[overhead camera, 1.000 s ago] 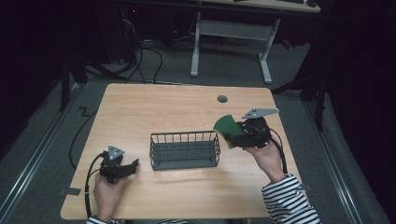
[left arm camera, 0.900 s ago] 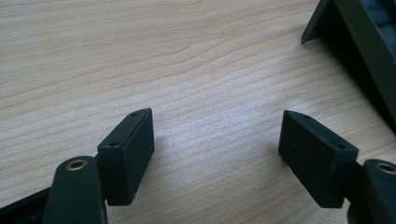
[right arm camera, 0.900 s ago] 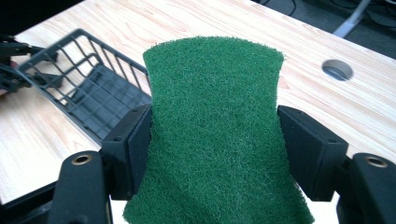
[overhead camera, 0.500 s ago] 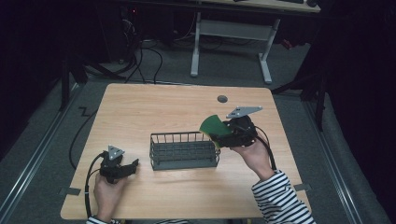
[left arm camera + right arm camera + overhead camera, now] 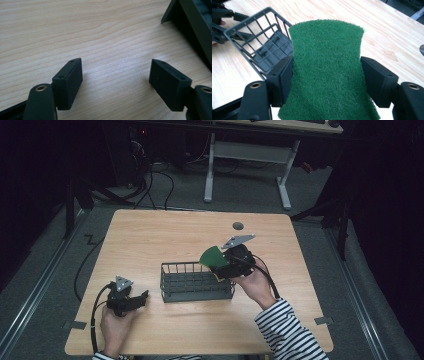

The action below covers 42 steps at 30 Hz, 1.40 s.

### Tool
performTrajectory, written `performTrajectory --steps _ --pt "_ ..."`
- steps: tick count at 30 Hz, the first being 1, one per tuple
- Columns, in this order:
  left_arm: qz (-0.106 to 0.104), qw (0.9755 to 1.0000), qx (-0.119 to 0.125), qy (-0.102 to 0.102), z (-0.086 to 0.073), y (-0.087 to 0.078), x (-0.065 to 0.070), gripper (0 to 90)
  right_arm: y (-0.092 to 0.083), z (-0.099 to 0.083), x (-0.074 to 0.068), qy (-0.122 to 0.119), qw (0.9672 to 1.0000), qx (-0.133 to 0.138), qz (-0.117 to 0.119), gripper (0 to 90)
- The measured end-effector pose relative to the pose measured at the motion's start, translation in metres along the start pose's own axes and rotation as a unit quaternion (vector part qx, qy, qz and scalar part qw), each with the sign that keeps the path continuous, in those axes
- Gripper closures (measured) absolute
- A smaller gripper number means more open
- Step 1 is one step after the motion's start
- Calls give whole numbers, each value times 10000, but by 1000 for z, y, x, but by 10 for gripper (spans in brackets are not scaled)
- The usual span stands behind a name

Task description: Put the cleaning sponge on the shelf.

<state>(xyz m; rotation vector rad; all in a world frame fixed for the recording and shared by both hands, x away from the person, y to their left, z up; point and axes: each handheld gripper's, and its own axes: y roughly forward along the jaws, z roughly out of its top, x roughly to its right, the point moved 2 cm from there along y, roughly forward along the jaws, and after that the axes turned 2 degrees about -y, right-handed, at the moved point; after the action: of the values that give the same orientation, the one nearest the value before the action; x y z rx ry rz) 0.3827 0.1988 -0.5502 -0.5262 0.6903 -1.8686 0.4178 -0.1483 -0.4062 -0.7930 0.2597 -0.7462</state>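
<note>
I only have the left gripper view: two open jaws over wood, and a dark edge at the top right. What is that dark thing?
Observer: A dark wire basket standing on the table; the left gripper lies just to its left, jaws apart, with nothing between them.
Operator: And what is the other hand doing?
Observer: The right gripper is shut on a green scouring pad, pinched at the sides so its edges bow in.
Operator: Where is the pad relative to the basket?
Observer: By the high view it is raised at the basket's right end, about over the rim, not yet inside.
</note>
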Motion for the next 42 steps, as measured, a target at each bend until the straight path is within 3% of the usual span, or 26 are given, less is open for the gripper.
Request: performTrajectory --steps 11,30,38,42 --pt "16 10000 3 3 0 0 0 274 27 -2 -5 -226 9989 -371 -152 299" --pt "2 10000 8 -22 0 0 0 276 32 -11 -7 -439 9968 -646 -150 295" --pt "-11 10000 19 -42 0 0 -1 276 35 -13 -7 -383 9964 -758 -77 297" --pt "-10 10000 18 -46 0 0 -1 279 40 -14 -9 -503 9947 -876 -180 300"
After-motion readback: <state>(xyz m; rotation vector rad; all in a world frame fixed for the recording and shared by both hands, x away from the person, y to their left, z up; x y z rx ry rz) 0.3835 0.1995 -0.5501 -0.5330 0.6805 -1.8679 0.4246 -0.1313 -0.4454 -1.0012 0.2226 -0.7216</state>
